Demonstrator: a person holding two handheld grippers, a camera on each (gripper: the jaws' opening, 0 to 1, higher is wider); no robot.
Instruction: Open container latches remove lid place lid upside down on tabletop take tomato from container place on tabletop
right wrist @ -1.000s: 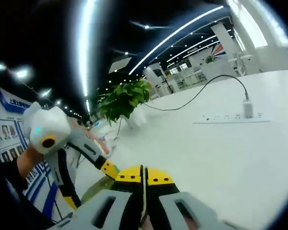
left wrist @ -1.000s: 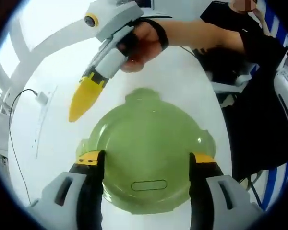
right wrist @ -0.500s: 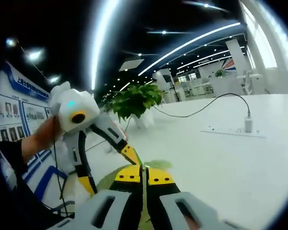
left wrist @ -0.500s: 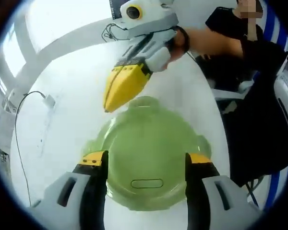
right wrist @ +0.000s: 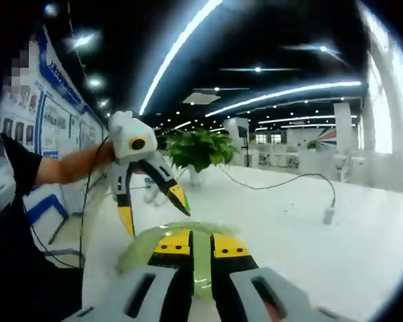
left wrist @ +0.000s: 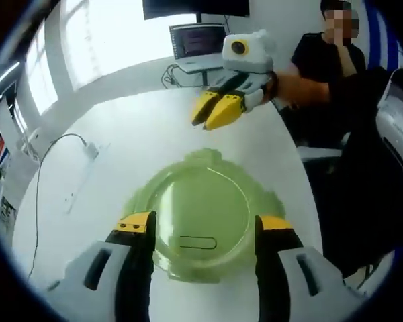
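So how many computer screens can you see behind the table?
2: a large dark monitor at the top edge, and a smaller screen just below it on the desk. Others may be hidden.

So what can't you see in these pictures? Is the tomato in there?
- Tomato: in the left gripper view the cloudy green lid hides whatever is inside.
- Latches: too small and blurred around the lid's rim to tell open from closed.
- Container body: in the right gripper view the right gripper covers most of it.

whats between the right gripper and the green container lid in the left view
Bare white tabletop. In the left gripper view the right gripper hangs beyond the green lid, nothing lying between them.
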